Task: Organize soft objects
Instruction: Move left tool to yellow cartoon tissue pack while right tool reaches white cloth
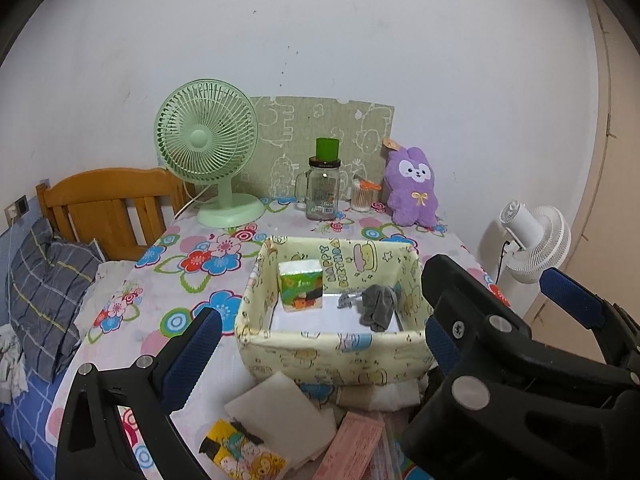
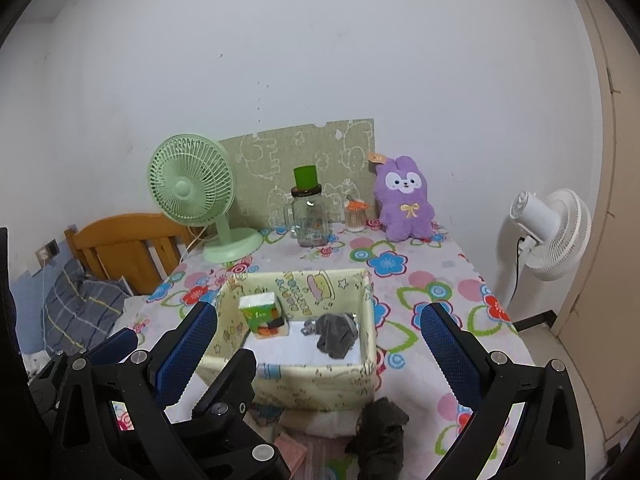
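A pale yellow fabric bin [image 1: 320, 350] [image 2: 296, 376] stands on the flowered table. Inside it are a green tissue pack [image 1: 301, 285] [image 2: 263, 314] and a grey sock [image 1: 378, 306] [image 2: 335, 335]. A second dark sock [image 2: 378, 436] lies on the table in front of the bin. A purple plush bunny [image 1: 412, 188] [image 2: 403, 200] sits at the table's back right. My left gripper [image 1: 320, 344] is open and empty, in front of the bin. My right gripper [image 2: 318, 352] is open and empty, also in front of the bin, above the dark sock.
A green desk fan [image 1: 206, 148] [image 2: 192, 192], a glass jar with a green cup on it [image 1: 323, 184] [image 2: 307, 212] and a cotton swab holder [image 1: 365, 196] stand at the back. White pads [image 1: 280, 412], a cartoon packet [image 1: 240, 454] and a pink card [image 1: 352, 452] lie near the front edge. A white floor fan [image 2: 552, 232] stands on the right.
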### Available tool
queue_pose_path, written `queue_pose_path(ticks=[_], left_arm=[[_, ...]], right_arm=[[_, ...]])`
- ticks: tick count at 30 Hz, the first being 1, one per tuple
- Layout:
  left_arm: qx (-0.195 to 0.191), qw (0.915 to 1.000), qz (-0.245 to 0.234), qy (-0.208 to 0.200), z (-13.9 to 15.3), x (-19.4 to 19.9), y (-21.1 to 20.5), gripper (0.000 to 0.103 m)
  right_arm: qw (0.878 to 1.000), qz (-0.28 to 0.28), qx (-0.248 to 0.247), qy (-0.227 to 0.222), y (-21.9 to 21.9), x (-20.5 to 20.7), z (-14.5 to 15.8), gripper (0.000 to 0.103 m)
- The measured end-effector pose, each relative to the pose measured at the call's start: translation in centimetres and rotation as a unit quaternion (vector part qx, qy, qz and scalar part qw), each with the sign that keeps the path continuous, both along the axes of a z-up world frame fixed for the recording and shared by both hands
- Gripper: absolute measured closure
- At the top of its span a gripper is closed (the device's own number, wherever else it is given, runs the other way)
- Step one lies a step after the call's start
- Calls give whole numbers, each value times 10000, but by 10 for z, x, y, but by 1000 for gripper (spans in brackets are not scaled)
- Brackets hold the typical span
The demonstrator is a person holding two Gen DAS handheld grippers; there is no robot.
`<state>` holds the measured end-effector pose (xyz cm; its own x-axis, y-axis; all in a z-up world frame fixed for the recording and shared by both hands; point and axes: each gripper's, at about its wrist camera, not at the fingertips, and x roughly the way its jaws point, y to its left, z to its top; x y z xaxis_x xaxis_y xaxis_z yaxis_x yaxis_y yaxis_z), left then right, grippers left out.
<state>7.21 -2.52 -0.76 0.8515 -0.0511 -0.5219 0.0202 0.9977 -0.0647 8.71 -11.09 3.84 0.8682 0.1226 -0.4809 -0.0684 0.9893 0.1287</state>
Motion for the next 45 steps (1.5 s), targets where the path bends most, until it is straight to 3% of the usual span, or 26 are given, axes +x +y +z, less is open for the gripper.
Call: queue_pose_path(ticks=[29, 45], left_arm=[[28, 9990, -47, 454, -71, -25, 8, 2], [112, 9964, 189, 820, -104, -33, 23, 2]], right_arm=[[9987, -36, -22, 517, 11, -29, -71, 3], [9955, 150, -106, 930, 29, -32, -106, 3]])
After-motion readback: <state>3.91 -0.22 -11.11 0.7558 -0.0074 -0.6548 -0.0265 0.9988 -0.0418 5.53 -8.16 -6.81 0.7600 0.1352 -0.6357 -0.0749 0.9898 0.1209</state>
